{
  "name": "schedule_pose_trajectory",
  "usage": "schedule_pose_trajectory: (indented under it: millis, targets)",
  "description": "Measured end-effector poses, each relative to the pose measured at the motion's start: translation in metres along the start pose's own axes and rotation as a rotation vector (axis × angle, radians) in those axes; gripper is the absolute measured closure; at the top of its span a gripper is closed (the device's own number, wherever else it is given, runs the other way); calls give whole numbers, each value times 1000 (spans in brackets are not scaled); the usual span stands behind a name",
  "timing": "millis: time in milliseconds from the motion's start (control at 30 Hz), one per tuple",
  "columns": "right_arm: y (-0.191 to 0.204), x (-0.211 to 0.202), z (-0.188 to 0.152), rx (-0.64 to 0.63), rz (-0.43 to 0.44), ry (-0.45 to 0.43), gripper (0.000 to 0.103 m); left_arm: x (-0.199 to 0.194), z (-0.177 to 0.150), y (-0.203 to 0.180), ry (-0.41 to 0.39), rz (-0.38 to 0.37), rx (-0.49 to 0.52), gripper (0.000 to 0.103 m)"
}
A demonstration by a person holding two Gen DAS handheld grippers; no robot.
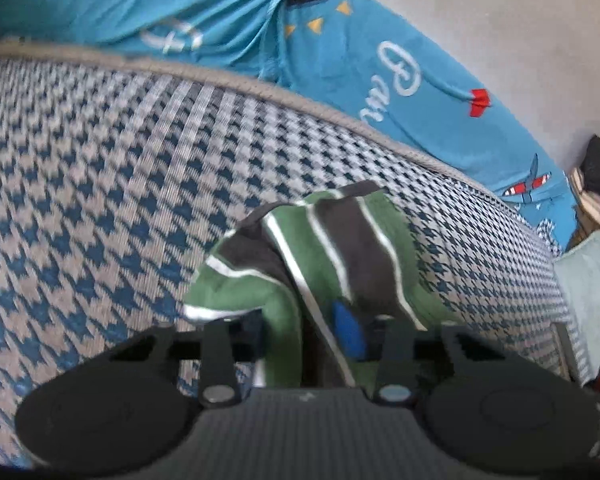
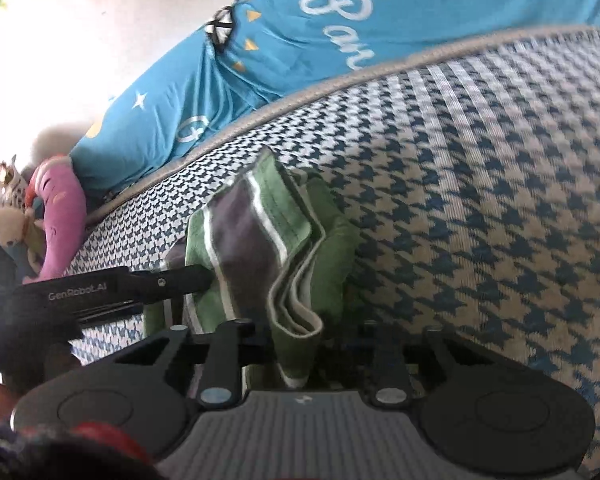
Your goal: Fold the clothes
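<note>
The left gripper has its jaws squeezed tight on a striped cloth. The cloth is green and dark grey with thin white lines. It comes up out of the jaws in a bunch and flops forward over the bed. A small blue bit shows in the cloth just above the jaws.

The right gripper has its jaws pinched on the same striped cloth. Here the cloth is folded over in layers, and the folded edges hang down right into the jaws. From this side the left gripper comes in from the left as a long black bar with white letters on it. Its tip touches the edge of the cloth.

The cloth sits low over the bed, which has a cover with a blue and cream zigzag check pattern and a grey border. Nothing lies on the cover near the cloth.

Behind the bed is a bright blue sheet with curly white letters, little yellow triangles and a red shape. Past it is a pale wall.

In the right view a pink soft toy lies off the far left end of the bed, beside some other blurry things.
</note>
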State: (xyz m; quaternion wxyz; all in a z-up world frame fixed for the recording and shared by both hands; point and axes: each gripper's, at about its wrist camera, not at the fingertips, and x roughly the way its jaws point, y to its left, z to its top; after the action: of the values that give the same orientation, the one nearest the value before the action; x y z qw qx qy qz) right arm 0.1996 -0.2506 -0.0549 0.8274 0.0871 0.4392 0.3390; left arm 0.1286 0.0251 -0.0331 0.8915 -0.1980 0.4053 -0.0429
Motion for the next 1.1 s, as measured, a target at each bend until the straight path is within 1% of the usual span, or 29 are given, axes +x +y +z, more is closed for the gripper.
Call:
schedule_pose_trajectory:
  millis: [67, 133, 233, 333, 467, 567, 633, 733, 833, 900, 933, 1000, 1033, 1100]
  targets:
    - [6, -4, -1, -30, -10, -16, 79, -6, -2, -13, -39, 54, 84, 80]
    - [13, -9, -1, -61, -18, -34, 79, -10, -6, -22, -69, 103, 147, 81]
    - [26, -16, 0, -112, -25, -65, 80, -17, -9, -27, -105, 147, 192, 84]
    - [40, -22, 0, -143, -19, -94, 80, -29, -10, -27, -147, 185, 216, 86]
    - [57, -26, 2, -163, 4, -115, 80, -44, -12, -14, -177, 206, 185, 86]
    - [69, -24, 2, -167, 20, -114, 80, -55, -13, -5, -194, 221, 169, 87]
    - [75, -23, -1, -155, 20, -110, 80, -59, -14, 0, -195, 216, 157, 87]
    - [77, -20, -6, -162, -33, -93, 80, -54, -16, 18, -148, 165, 88, 87]
    - [65, -15, -7, -133, -70, -42, 78, -47, -15, 39, -91, 124, -1, 85]
    - [53, -14, -9, -110, -75, -11, 75, -45, -13, 53, -63, 94, -61, 74]
    - [48, -15, -10, -107, -79, -4, 74, -45, -12, 60, -56, 82, -96, 71]
    - [37, -17, -12, -106, -96, 1, 63, -43, -11, 71, -39, 46, -142, 54]
    - [32, -18, -12, -97, -99, -1, 62, -41, -11, 74, -33, 33, -159, 52]
    - [22, -23, -11, -66, -71, -14, 61, -37, -12, 79, -23, 17, -184, 47]
